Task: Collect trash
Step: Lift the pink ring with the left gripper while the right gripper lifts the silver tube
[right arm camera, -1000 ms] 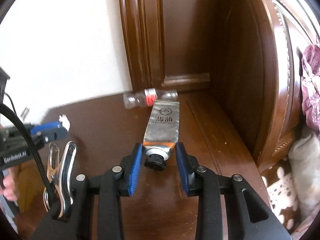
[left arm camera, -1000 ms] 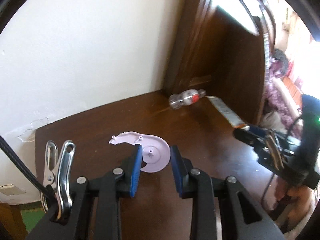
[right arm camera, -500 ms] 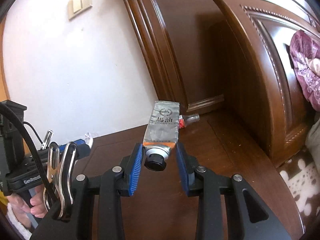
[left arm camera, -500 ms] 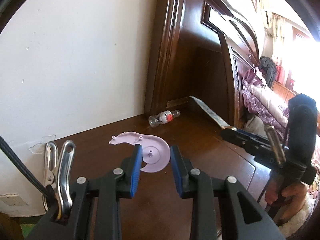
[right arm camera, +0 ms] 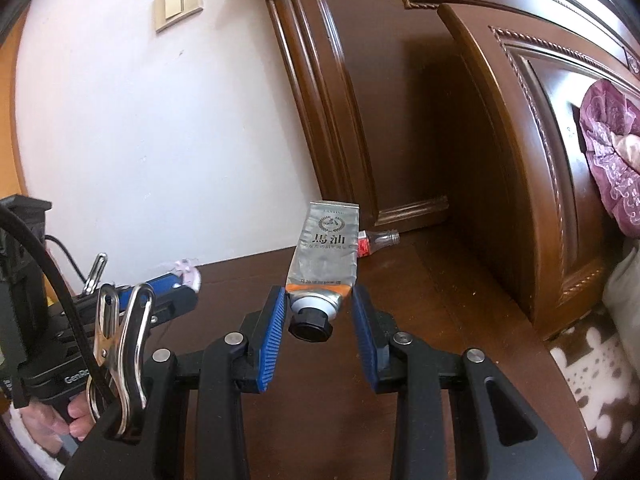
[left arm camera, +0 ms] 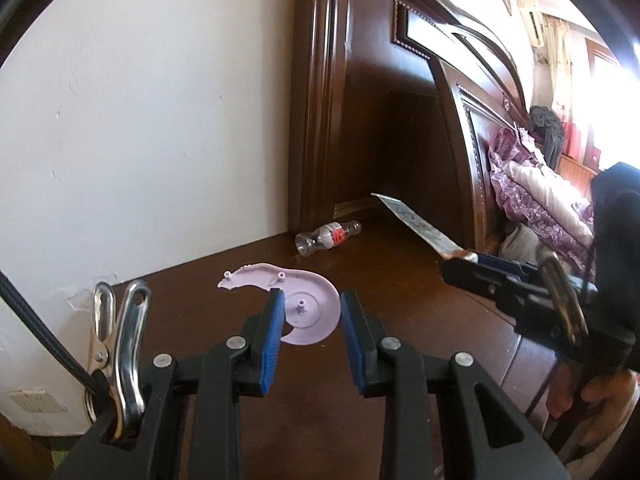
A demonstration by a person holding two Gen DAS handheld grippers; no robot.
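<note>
Both tools are loaded & clear of the counter [left arm camera: 400, 300], prob. for carrying off: left tool [left arm camera: 308, 312] pinches lilac plastic disc fragment [left arm camera: 308, 308], right tool [right arm camera: 319, 312] grips silver tube [right arm camera: 326, 252] near its cap, while the clear bottle [left arm camera: 328, 236] lies on the counter's far end.

The counter [left arm camera: 400, 280] is a dark brown, glossy wooden top set against a white wall, with a tall carved wooden post rising at its far corner. A clear plastic bottle [left arm camera: 329, 237] with a red label lies on its side on the counter, just in front of the foot of that post, its open neck turned away from the wall.
</note>
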